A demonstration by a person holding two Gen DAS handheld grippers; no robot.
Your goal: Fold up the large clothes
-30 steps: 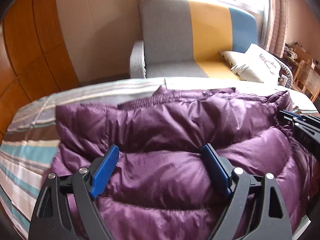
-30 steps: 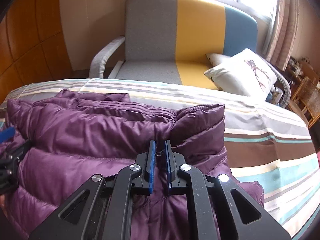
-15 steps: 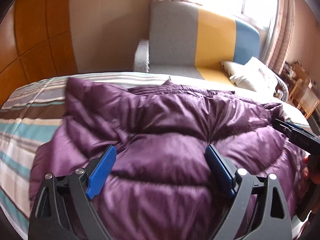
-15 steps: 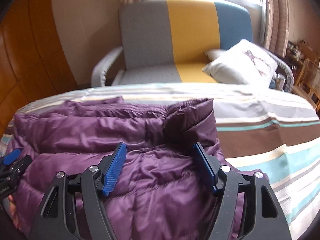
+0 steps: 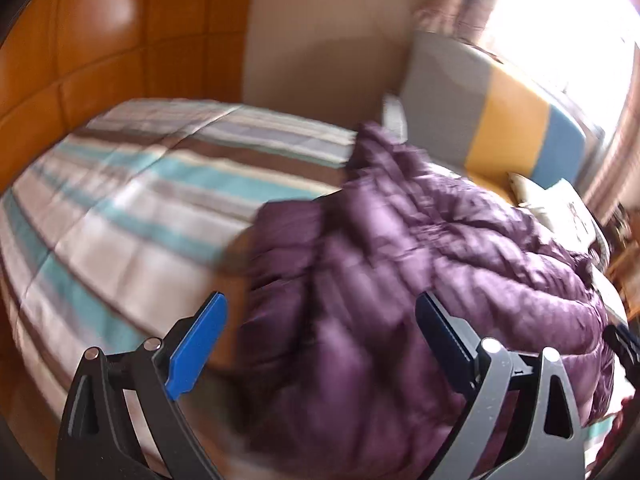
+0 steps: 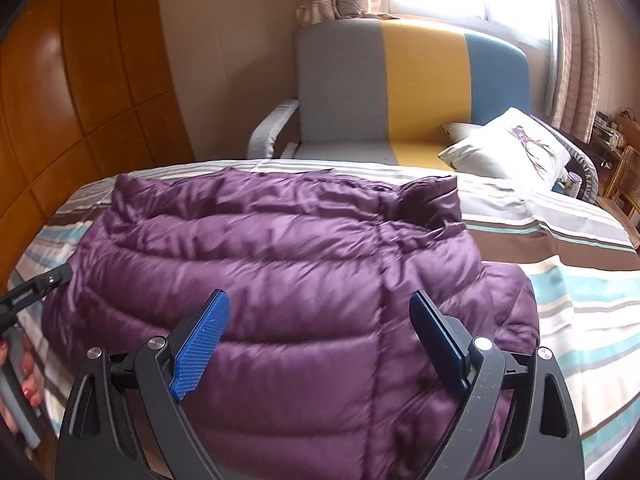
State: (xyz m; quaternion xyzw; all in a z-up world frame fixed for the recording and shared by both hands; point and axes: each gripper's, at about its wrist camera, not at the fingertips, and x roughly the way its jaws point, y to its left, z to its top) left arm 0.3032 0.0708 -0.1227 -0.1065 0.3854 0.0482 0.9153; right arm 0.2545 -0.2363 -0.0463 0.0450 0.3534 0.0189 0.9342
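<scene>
My right gripper (image 6: 320, 340) hangs above the near part of the purple down jacket (image 6: 288, 272), its blue-padded fingers (image 6: 200, 340) spread wide with nothing between them. The jacket lies folded into a broad, puffy bundle on the striped bedspread (image 6: 580, 280), its quilted bands running across and the collar end (image 6: 432, 196) turned up at the far right corner. My left gripper (image 5: 320, 344) is spread just as wide and grips nothing; its view is blurred, but the same jacket (image 5: 420, 280) shows beneath and to the right of its fingers, with bare striped bedspread (image 5: 120, 208) to the left. From the right wrist view I can see the tip of my left gripper (image 6: 36, 284) at the jacket's left edge, and my left hand (image 6: 20, 380) below it around the handle. Beyond the bed stands a sofa (image 6: 400, 88) in grey, yellow and blue panels, with a white cushion (image 6: 508, 148) lying on its seat. Orange-brown wooden panels (image 6: 80, 100) cover the wall on the left, and curtains (image 6: 576, 40) hang at the bright window behind the sofa.
</scene>
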